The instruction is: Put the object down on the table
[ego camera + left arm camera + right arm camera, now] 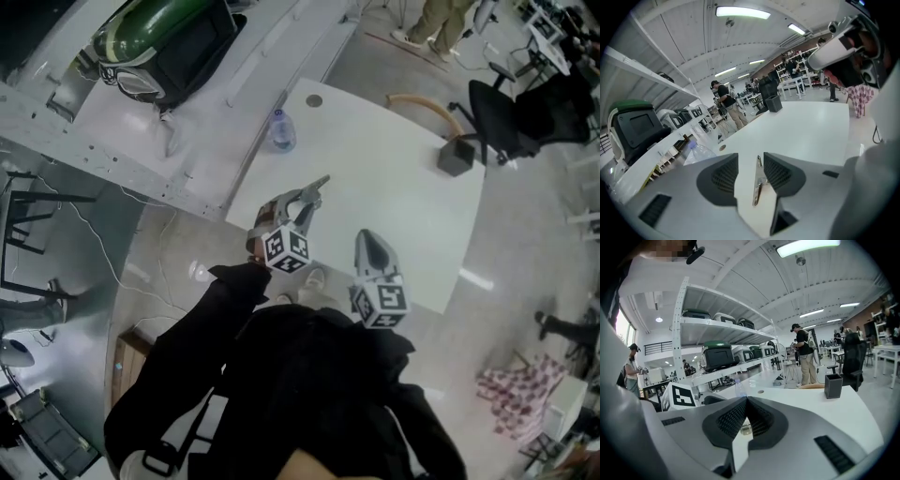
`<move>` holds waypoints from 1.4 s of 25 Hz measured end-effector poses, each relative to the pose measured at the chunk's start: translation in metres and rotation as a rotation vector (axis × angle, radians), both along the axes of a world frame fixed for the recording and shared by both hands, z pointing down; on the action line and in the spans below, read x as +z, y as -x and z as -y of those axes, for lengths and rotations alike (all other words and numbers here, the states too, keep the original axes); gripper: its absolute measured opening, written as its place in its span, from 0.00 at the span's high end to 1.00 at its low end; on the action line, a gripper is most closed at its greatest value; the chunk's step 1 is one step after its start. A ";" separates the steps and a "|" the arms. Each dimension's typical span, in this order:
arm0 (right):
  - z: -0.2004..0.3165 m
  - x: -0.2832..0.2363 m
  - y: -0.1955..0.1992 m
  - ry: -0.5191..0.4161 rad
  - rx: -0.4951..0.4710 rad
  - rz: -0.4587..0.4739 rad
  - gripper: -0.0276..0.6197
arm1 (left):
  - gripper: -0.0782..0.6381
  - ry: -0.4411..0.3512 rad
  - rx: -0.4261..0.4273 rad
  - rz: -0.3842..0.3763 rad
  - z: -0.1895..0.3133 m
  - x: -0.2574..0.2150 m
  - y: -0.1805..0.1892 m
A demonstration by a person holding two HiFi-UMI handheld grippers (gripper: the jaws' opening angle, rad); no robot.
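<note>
Over the white table's (403,197) near edge my left gripper (314,199) hangs with its jaws wide open. In the left gripper view a thin metal strip (758,183) shows edge-on in the gap of the left gripper (750,155), against the white tabletop (811,131). No pad presses on it, and I cannot tell whether it lies on the table. To the right my right gripper (372,240) is shut. In the right gripper view the tips of the right gripper (746,399) meet, with a small pale bit I cannot identify in the gap below them.
A clear water bottle (282,131) stands at the table's far left corner. A black square holder (456,156) sits at the far right edge, with a black office chair (516,117) behind it. Metal shelving (141,122) with a green-and-black case (173,37) runs along the left.
</note>
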State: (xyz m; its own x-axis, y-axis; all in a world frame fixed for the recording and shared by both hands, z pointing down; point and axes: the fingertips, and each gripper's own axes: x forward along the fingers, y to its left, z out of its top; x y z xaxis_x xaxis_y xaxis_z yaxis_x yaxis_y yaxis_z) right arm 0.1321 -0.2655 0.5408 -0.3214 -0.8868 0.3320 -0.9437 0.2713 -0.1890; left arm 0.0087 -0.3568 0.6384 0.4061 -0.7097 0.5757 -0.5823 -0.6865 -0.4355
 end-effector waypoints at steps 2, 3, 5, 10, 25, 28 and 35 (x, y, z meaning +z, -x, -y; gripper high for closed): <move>-0.001 -0.007 0.000 -0.015 0.006 -0.007 0.95 | 0.66 -0.004 -0.012 -0.049 -0.005 -0.017 0.001; -0.003 -0.009 0.000 -0.015 0.010 -0.007 0.95 | 0.66 0.002 -0.022 -0.085 -0.009 -0.024 0.002; -0.008 -0.014 0.002 -0.014 0.017 -0.004 0.95 | 0.67 0.019 -0.048 -0.159 -0.017 -0.039 0.005; -0.014 -0.026 0.009 -0.038 0.018 -0.006 0.95 | 0.70 0.033 -0.092 -0.304 -0.035 -0.072 0.011; -0.023 -0.053 0.027 -0.104 0.014 -0.003 0.95 | 0.89 0.057 -0.131 -0.588 -0.069 -0.123 0.030; -0.023 -0.054 0.024 -0.103 0.026 0.001 0.95 | 0.89 0.040 -0.113 -0.615 -0.075 -0.130 0.028; -0.024 -0.056 0.024 -0.113 0.015 -0.020 0.95 | 0.89 0.035 -0.087 -0.633 -0.081 -0.134 0.024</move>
State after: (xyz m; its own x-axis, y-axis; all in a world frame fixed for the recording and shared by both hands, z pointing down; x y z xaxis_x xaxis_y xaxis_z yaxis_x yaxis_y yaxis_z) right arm 0.1079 -0.2411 0.4851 -0.3018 -0.9237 0.2361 -0.9512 0.2752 -0.1395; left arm -0.0157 -0.2753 0.5043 0.6169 -0.7403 0.2672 -0.7736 -0.6328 0.0327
